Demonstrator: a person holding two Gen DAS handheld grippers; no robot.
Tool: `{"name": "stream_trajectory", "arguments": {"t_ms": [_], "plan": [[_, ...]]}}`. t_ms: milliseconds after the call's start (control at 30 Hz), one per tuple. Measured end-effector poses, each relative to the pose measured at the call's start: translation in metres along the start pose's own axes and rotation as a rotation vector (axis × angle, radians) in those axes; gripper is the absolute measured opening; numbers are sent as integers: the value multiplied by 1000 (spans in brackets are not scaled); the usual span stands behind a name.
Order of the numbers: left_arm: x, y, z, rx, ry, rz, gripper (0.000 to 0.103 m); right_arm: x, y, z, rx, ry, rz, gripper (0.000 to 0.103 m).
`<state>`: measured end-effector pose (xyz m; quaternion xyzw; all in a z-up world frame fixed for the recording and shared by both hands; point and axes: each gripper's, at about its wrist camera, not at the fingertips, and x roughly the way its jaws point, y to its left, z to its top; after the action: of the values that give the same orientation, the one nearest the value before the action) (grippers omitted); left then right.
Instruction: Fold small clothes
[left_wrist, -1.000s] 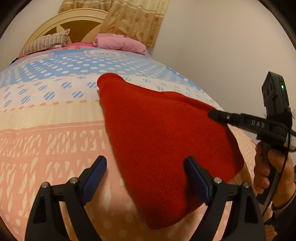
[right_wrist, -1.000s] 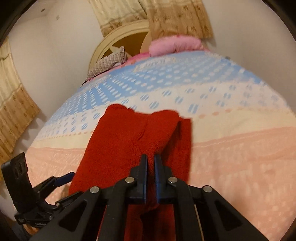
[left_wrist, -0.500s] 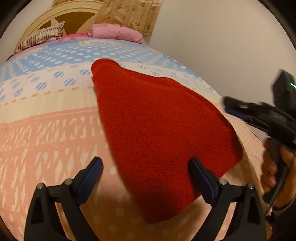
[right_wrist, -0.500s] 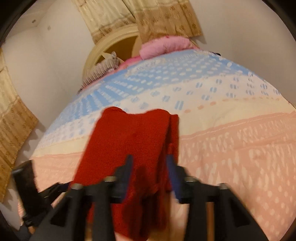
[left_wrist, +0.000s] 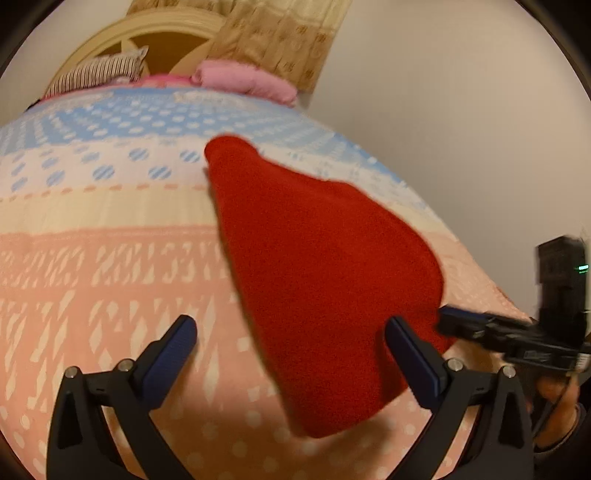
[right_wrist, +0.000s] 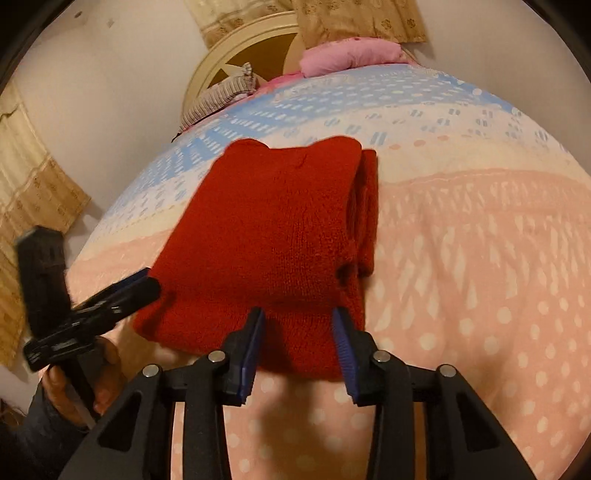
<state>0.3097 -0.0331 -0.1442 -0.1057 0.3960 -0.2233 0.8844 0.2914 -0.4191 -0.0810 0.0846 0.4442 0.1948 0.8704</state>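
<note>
Left hand-held gripper (left_wrist: 290, 347): your fingers are spread wide and pinch nothing. The left pad (left_wrist: 168, 356) hangs over bare bedspread; the right pad (left_wrist: 412, 360) sits over the near edge of the red garment. Whether either pad touches the fabric, you cannot tell from here.
Bedspread (left_wrist: 92, 266): it fills the space ahead of this gripper, pink with white marks close in, cream and then blue with dots farther off.
Red garment (left_wrist: 321, 269): it lies folded on the bed, ahead and to the right of your left gripper, narrowing toward the far end.
Pillows: a striped pillow (left_wrist: 98, 72) and a pink pillow (left_wrist: 245, 81) lie at the far end of the bed, against the headboard (left_wrist: 147, 31).
Right hand-held gripper (right_wrist: 297, 341): your fingers are parted, nothing pinched, one to each side of the garment's near edge. In the left wrist view this gripper (left_wrist: 491, 332) shows just beside the garment's right edge.
Garment from the right (right_wrist: 273, 236): directly ahead of the fingers, flat on the bed, with a folded layer stacked along its right side.
</note>
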Motion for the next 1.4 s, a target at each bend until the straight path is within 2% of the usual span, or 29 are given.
{"name": "stream_trajectory", "arguments": {"t_ms": [100, 167, 267, 333, 467, 500, 533, 567, 633, 700, 767, 833, 900, 933, 1033, 1133, 1167, 1233, 1267, 1400], "plan": [[10, -5, -1, 24, 49, 14, 103, -15, 7, 16, -53, -42, -1, 39], [11, -13, -3, 64, 57, 41, 103, -19, 0, 35, -21, -76, 23, 40], [12, -22, -5, 115, 57, 60, 103, -5, -17, 73, 45, -95, 10, 40], [11, -23, -6, 126, 57, 60, 103, 20, -31, 97, 102, -57, 46, 40], [10, -18, -5, 103, 58, 37, 103, 68, -45, 128, 133, 28, 25, 40], [10, -17, -4, 98, 56, 31, 103, 79, -50, 131, 164, 56, 50, 31], [8, -16, -4, 94, 51, 18, 103, 84, -52, 132, 173, 68, 76, 15], [6, -15, -4, 90, 40, 2, 103, 85, -50, 132, 159, 65, 78, 8], [5, -17, -4, 91, 32, -1, 103, 79, -47, 133, 129, 17, 37, 8], [10, -20, -5, 103, 56, 14, 103, 73, -53, 130, 135, -22, -14, 8], [14, -23, -6, 117, 75, 31, 103, 85, -66, 126, 165, 23, -26, 8], [14, -24, -6, 120, 78, 38, 103, 87, -69, 124, 164, 25, -14, 9], [13, -23, -6, 114, 75, 33, 103, 77, -67, 125, 161, -5, -44, 29], [11, -21, -6, 106, 67, 27, 103, 69, -65, 124, 173, -15, -43, 33], [4, -15, -4, 80, 37, 5, 103, 32, -47, 117, 122, -86, -24, 34], [-1, -11, -4, 56, 8, -9, 103, -9, -15, 102, 3, -153, 49, 35], [-2, -11, -4, 50, -1, -7, 103, -19, -5, 94, -37, -167, 82, 38], [-4, -10, -4, 42, -13, -2, 103, -25, 15, 79, -112, -158, 117, 40], [-2, -10, -4, 39, -8, 14, 103, -23, 23, 70, -145, -124, 116, 40], [5, -6, -2, 24, 22, 51, 103, 2, 24, 40, -204, -25, 25, 40]]}}
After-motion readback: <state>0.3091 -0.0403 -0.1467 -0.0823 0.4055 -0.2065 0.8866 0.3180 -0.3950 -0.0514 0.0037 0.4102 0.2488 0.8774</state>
